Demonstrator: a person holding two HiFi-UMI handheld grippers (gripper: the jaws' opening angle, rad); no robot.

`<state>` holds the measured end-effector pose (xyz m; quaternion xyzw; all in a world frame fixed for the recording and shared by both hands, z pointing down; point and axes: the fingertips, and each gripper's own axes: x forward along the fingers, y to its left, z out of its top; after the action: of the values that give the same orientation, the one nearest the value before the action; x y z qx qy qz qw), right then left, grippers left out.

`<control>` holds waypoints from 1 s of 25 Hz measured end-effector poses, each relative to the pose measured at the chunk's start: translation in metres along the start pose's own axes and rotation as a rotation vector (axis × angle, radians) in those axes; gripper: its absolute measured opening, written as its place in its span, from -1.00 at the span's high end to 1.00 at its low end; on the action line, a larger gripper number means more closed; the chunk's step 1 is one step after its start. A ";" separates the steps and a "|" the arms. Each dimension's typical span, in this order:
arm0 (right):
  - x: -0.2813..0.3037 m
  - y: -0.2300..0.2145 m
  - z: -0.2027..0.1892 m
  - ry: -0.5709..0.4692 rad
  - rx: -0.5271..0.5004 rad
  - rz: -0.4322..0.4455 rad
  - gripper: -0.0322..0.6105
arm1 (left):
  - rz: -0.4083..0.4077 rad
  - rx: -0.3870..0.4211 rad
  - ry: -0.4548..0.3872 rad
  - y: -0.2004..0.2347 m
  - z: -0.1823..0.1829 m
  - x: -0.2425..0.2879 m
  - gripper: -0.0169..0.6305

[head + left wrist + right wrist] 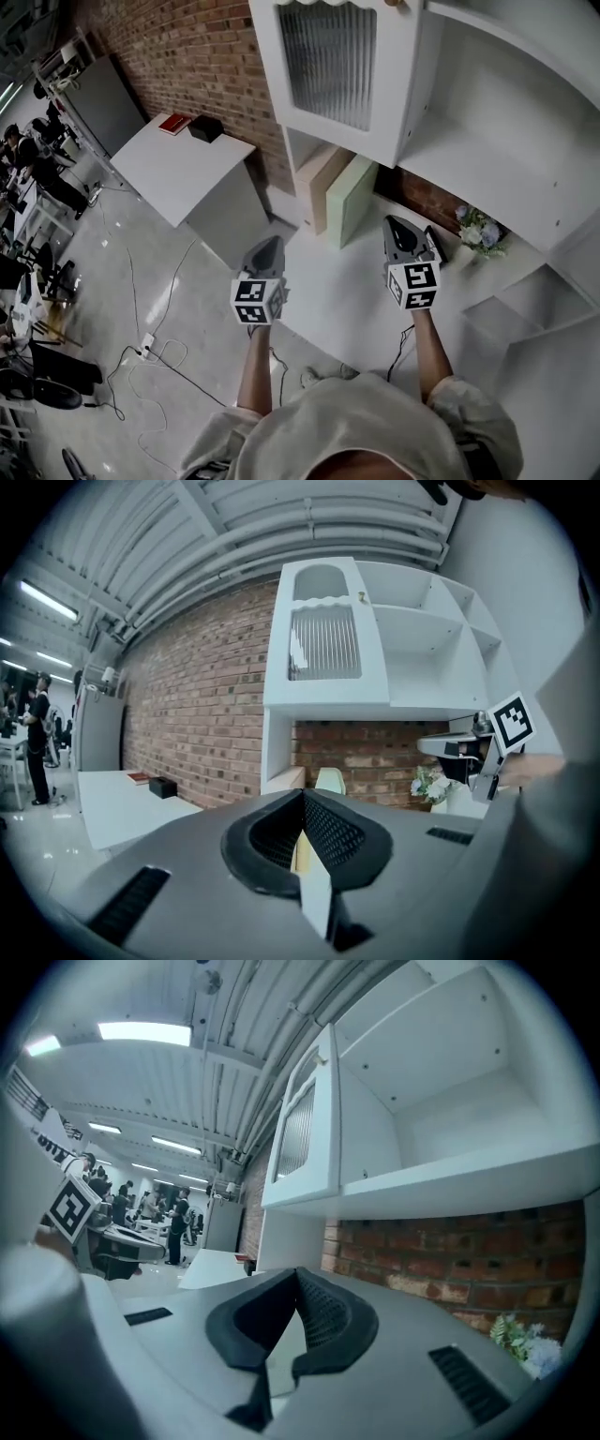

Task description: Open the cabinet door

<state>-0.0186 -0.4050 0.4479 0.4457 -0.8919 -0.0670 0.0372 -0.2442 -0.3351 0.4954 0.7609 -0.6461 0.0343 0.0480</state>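
A red brick wall point(187, 66) was seen running behind everything, with a pale glossy floor point(112, 272) spread below it. Against the wall a tall white cabinet point(506, 141) with open shelves was mounted. A white table point(178, 164) was placed to its left, also against the bricks.

The cabinet door point(328, 66), a white frame around a ribbed glass pane, was found already open. It was hinged at the left side of the upper compartment and stood swung outward, away from the shelves. In the right gripper view it point(305, 1124) was seen almost edge-on, projecting out from the cabinet front. Neither gripper was in contact with it.

Below the door, a beige panel point(319, 187) and a pale green panel point(352, 199) were leaned side by side in the lower recess.

The left gripper point(274, 241) and the right gripper point(393, 222) were held out level in front of the person, well apart and below the door. The jaws of each were pressed together at the tips, with nothing gripped between them, as shown in the left gripper view point(302, 794) and the right gripper view point(295, 1274).

A small bunch of flowers point(480, 230) was set near the right gripper. A black box point(205, 128) and a red book point(174, 123) were laid on the table's far corner. Cables point(159, 361) were trailed across the floor.
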 end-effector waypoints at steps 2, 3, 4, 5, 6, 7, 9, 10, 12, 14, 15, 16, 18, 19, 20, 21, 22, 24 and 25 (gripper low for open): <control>-0.005 -0.009 0.006 -0.006 -0.010 -0.043 0.86 | -0.042 0.001 -0.005 -0.007 0.002 0.010 0.87; -0.007 -0.012 0.010 -0.009 -0.017 -0.059 0.86 | -0.059 0.000 -0.006 -0.010 0.003 0.013 0.87; -0.009 -0.015 0.014 -0.013 -0.023 -0.072 0.86 | -0.073 -0.001 -0.006 -0.013 0.003 0.016 0.87; -0.010 -0.016 0.019 -0.019 -0.030 -0.082 0.86 | -0.085 -0.001 -0.006 -0.015 0.004 0.018 0.87; -0.012 -0.017 0.024 -0.025 -0.035 -0.091 0.86 | -0.097 -0.002 -0.008 -0.018 0.004 0.019 0.87; -0.014 -0.019 0.028 -0.031 -0.040 -0.101 0.86 | -0.108 -0.001 -0.009 -0.021 0.004 0.020 0.87; -0.015 -0.022 0.037 -0.045 -0.048 -0.120 0.86 | -0.130 0.001 -0.010 -0.026 0.004 0.024 0.87; -0.014 -0.024 0.043 -0.051 -0.052 -0.127 0.86 | -0.139 0.002 -0.011 -0.028 0.005 0.026 0.87; -0.009 -0.027 0.056 -0.067 -0.058 -0.133 0.86 | -0.152 0.005 -0.014 -0.030 0.007 0.028 0.87; -0.004 -0.028 0.069 -0.081 -0.057 -0.121 0.76 | -0.156 0.005 -0.015 -0.029 0.009 0.028 0.87; -0.001 -0.027 0.074 -0.082 -0.056 -0.110 0.65 | -0.155 0.004 -0.017 -0.027 0.009 0.028 0.87; 0.003 -0.027 0.079 -0.079 -0.054 -0.099 0.55 | -0.153 0.004 -0.018 -0.025 0.010 0.027 0.87; 0.012 -0.028 0.087 -0.072 -0.048 -0.087 0.49 | -0.149 0.004 -0.024 -0.020 0.011 0.027 0.87; 0.017 -0.029 0.091 -0.069 -0.044 -0.084 0.47 | -0.147 0.004 -0.026 -0.019 0.012 0.027 0.87; 0.022 -0.031 0.095 -0.065 -0.042 -0.083 0.44 | -0.145 0.003 -0.029 -0.017 0.013 0.027 0.87; 0.026 -0.032 0.099 -0.060 -0.038 -0.082 0.42 | -0.144 0.003 -0.031 -0.015 0.014 0.027 0.87; 0.031 -0.033 0.102 -0.056 -0.035 -0.081 0.40 | -0.142 0.003 -0.032 -0.014 0.014 0.026 0.87; 0.039 -0.034 0.108 -0.051 -0.033 -0.080 0.38 | -0.141 0.003 -0.034 -0.011 0.015 0.025 0.87; 0.043 -0.034 0.110 -0.048 -0.036 -0.081 0.38 | -0.140 0.004 -0.035 -0.010 0.016 0.025 0.87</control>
<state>-0.0313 -0.4504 0.3346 0.4788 -0.8725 -0.0953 0.0210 -0.2305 -0.3598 0.4823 0.8049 -0.5920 0.0187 0.0375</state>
